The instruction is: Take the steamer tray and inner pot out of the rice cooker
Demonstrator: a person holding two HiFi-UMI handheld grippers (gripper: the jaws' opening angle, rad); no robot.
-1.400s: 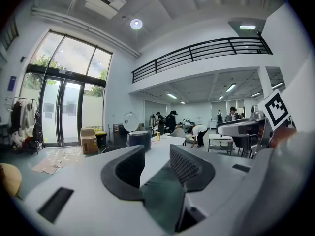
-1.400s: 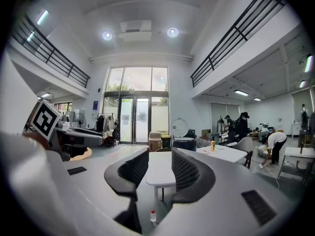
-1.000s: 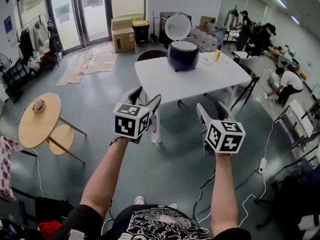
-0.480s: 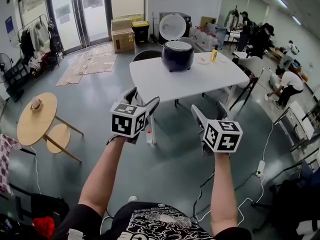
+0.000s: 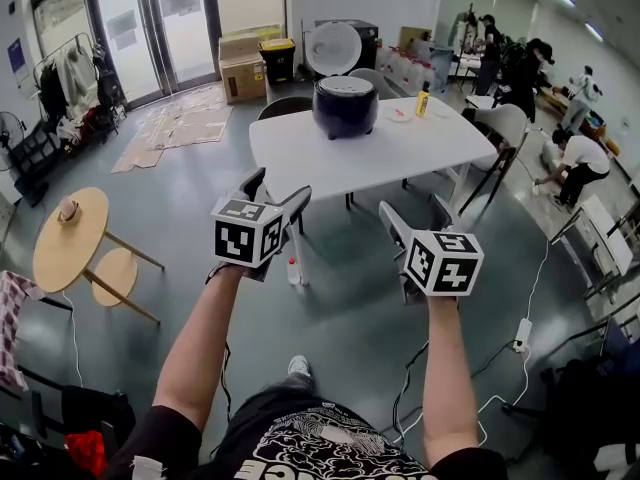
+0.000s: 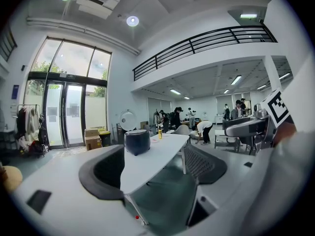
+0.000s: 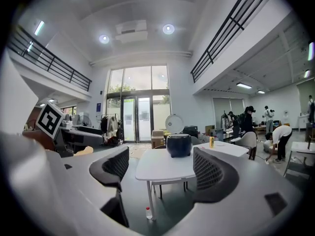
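The step judged to be in hand is the approach to the table; none of the task's things is touched yet. The left gripper [image 5: 277, 190] is held out at about 11 o'clock from the person's body, nearly level. Its jaws have just been opening and are spread wide. Nothing is found between them: through the gap only the table edge and the floor are seen.

The rice cooker [image 5: 345, 105] is placed at 12 o'clock, well apart from both grippers, near the far edge of the white table [image 5: 400, 153]. Its lid [image 5: 333, 48] is stood up open behind it. A pale rim is seen in the mouth of the cooker. The steamer tray and the inner pot are taken to be inside there, but they cannot be told apart from this distance.

The right gripper [image 5: 415, 218] is held at about 1 o'clock, beside the left one. Its jaws also have just been opening; they are wide apart and empty.

For the next move, the gap to the table must be closed first, and then the grippers must be brought over the open mouth. The steamer tray is expected to lie on top, so it should be gripped by its rim and lifted out before the pot is tried.
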